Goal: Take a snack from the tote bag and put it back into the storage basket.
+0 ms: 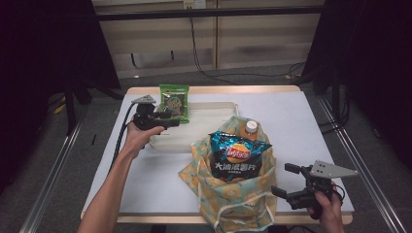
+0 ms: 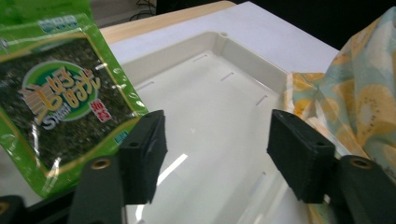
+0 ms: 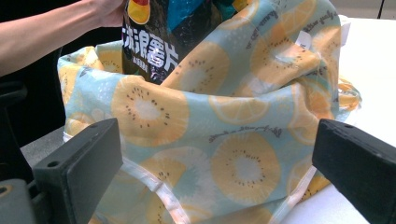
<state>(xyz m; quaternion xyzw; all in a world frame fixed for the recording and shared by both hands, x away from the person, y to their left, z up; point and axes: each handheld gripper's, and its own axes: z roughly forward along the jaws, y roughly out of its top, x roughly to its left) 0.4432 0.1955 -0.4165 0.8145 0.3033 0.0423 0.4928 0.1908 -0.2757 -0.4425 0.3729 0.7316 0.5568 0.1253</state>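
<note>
High view: two open grippers, one bag, one tray, three groceries

High view shows one white table (image 1: 301,121) carrying one cream tray (image 1: 214,114), one fruit-print cloth bag (image 1: 233,194) and three groceries. One green seaweed packet (image 1: 174,101) stands tilted at the tray's far left corner. One dark blue crisp packet (image 1: 236,156) stands upright in the bag's mouth, and one orange drink bottle (image 1: 250,128) with a white cap sticks up just behind it, also inside the bag.

Two grippers are in play, one in each hand. The left gripper (image 1: 171,119) is at the tray's left end, just beside the seaweed packet; in the left gripper view its two black jaws stand apart over the bare tray floor with nothing between them, and the seaweed packet (image 2: 65,102) lies just outside the left jaw, whether touching it or not cannot be told. The tray (image 2: 243,60) rim and a fold of the bag (image 2: 364,93) show beyond.

The right gripper (image 1: 287,180) is near the table's front right corner, just beside the bag. In the right gripper view its jaws are spread wide, holding nothing, facing the bag (image 3: 224,140) side on, with the crisp packet (image 3: 154,42) rising out of it.
</note>
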